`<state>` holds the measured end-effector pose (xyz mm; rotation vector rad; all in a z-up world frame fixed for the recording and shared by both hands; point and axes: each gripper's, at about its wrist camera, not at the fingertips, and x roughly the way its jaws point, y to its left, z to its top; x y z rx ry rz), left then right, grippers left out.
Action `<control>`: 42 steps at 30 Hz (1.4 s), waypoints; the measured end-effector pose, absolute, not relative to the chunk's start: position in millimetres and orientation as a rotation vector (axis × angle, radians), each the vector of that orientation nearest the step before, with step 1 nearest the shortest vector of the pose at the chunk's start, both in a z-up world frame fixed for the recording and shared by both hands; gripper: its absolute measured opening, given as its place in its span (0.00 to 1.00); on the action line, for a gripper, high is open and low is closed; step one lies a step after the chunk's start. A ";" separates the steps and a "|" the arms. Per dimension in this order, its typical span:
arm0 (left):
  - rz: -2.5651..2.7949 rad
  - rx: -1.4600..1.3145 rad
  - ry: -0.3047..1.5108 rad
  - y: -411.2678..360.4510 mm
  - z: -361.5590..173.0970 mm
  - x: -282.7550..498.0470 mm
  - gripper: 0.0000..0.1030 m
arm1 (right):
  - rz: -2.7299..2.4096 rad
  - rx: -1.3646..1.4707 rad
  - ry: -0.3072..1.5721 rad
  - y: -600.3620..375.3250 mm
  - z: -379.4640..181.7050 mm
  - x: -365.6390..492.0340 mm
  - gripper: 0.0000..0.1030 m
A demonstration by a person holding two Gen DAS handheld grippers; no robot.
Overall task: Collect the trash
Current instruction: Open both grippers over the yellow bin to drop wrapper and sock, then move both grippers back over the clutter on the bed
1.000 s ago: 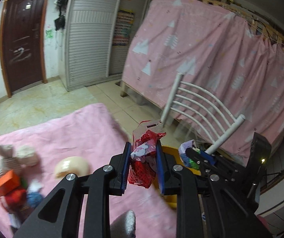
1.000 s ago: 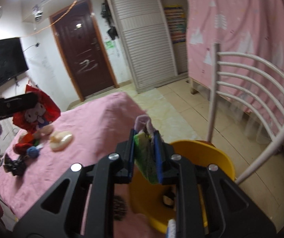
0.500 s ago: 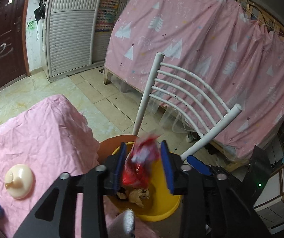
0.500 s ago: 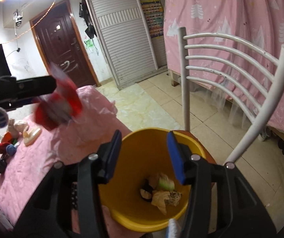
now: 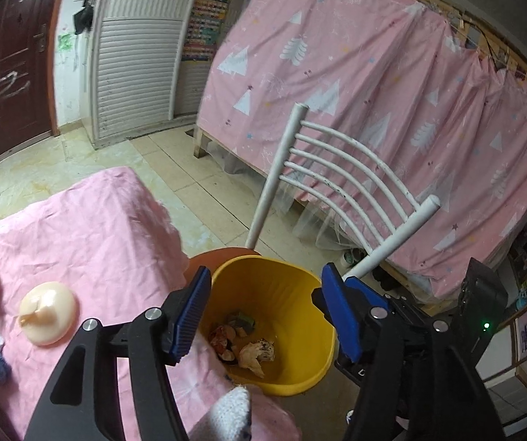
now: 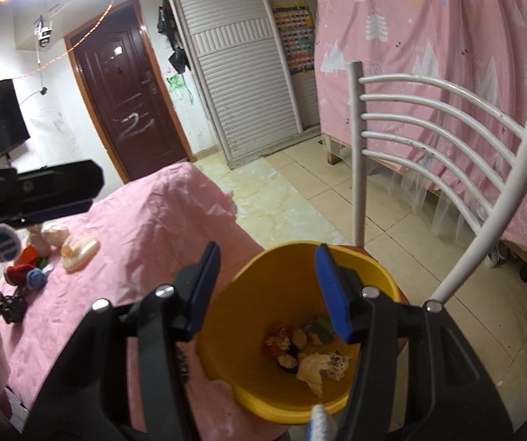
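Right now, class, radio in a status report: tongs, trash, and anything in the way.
Both tongs opening, nothing between them: left, right. Trash in the yellow bin. White chair behind the bin; drop path clear.

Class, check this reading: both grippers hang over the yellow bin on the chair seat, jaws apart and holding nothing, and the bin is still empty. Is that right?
Not quite. The yellow bin is not empty: scraps of trash lie at its bottom, as the right wrist view shows. The rest stands: the left gripper and the right gripper hang over it, jaws opening, nothing between them.
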<state>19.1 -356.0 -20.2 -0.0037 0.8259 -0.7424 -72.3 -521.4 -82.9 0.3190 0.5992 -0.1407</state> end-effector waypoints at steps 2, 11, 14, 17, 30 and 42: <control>-0.723 -0.014 0.814 -342.4 -16.0 17.1 0.53 | -0.127 0.306 0.601 -512.1 -79.4 -68.3 0.51; -0.623 -0.003 0.758 -274.3 -2.0 2.2 0.65 | -0.052 0.248 0.619 -464.3 -65.2 -47.0 0.52; -0.580 0.009 0.741 -250.9 -1.0 -2.9 0.68 | -0.025 0.223 0.625 -446.8 -61.3 -38.5 0.58; -0.530 0.020 0.724 -228.3 -0.4 -7.4 0.69 | 0.000 0.201 0.635 -430.1 -59.4 -30.7 0.59; -0.404 0.042 0.664 -138.4 -3.6 -34.0 0.70 | 0.093 0.109 0.674 -364.8 -55.1 -5.3 0.66; -0.359 0.092 0.705 -99.9 -31.8 -36.3 0.70 | 0.135 0.058 0.707 -329.4 -57.4 10.8 0.68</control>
